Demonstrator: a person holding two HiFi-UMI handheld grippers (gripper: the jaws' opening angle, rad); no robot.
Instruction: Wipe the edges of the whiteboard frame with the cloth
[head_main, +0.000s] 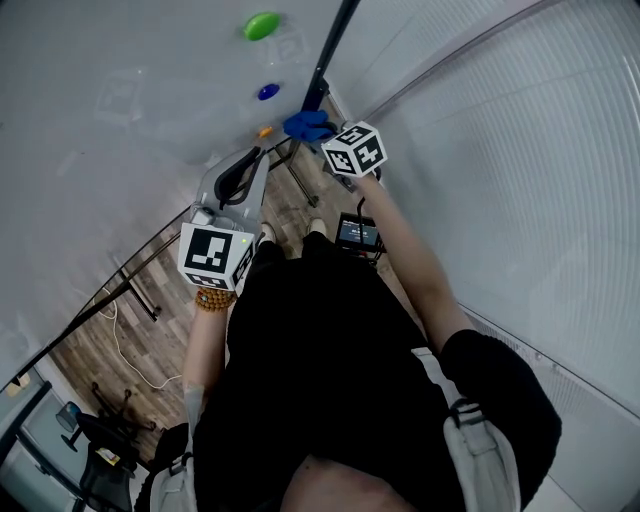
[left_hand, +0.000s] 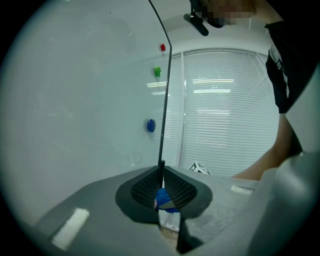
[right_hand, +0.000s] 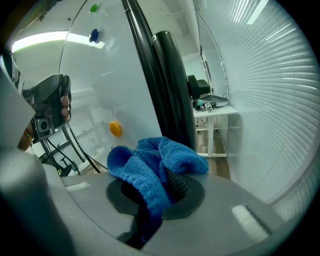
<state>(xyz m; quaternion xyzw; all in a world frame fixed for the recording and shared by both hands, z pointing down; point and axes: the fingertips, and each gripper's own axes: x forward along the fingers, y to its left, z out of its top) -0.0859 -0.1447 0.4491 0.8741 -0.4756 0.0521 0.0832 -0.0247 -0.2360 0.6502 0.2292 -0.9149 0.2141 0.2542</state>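
Right gripper view: right gripper (right_hand: 160, 184) fingers clamp the cloth (right_hand: 145, 167); the whiteboard frame (right_hand: 145, 65) rises at twelve o'clock, close. Left gripper (left_hand: 161, 189) fingers together.

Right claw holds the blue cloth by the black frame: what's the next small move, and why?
Probably ease the right claw sideways until the crumpled blue knitted cloth presses on the black whiteboard frame edge. The claw is shut on the cloth, which sits beside the edge; contact is unclear.

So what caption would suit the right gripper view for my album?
Right claw grips a bunched blue cloth beside the dark whiteboard frame, an orange magnet nearby.
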